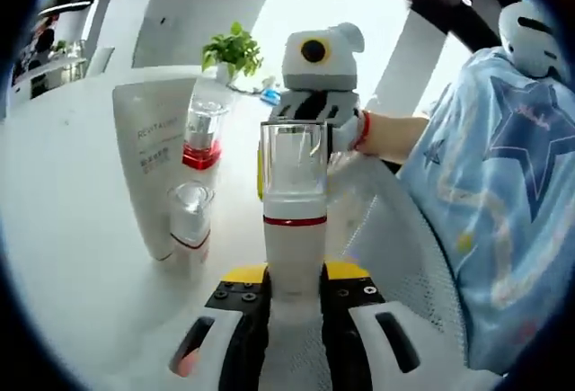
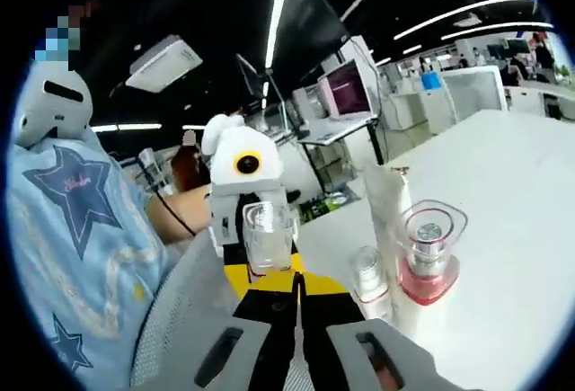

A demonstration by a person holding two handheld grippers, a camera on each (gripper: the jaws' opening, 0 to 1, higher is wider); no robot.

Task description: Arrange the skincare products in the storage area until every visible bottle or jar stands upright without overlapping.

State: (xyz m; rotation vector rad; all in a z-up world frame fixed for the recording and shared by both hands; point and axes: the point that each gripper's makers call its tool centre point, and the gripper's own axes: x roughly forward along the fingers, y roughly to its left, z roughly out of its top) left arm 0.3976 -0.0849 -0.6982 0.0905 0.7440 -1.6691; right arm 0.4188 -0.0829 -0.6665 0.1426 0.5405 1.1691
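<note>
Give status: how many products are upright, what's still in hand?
Done: white tube, red-collared bottle and small pump bottle stand upright on the table. In hand: both tools, left and right, grip the clear-capped white bottle. Left: placing it upright, clear of the others.

A green potted plant [image 1: 233, 52] stood far back on the white table [image 1: 63, 193]. A person in a blue star shirt [image 1: 503, 202] sat close by.
</note>
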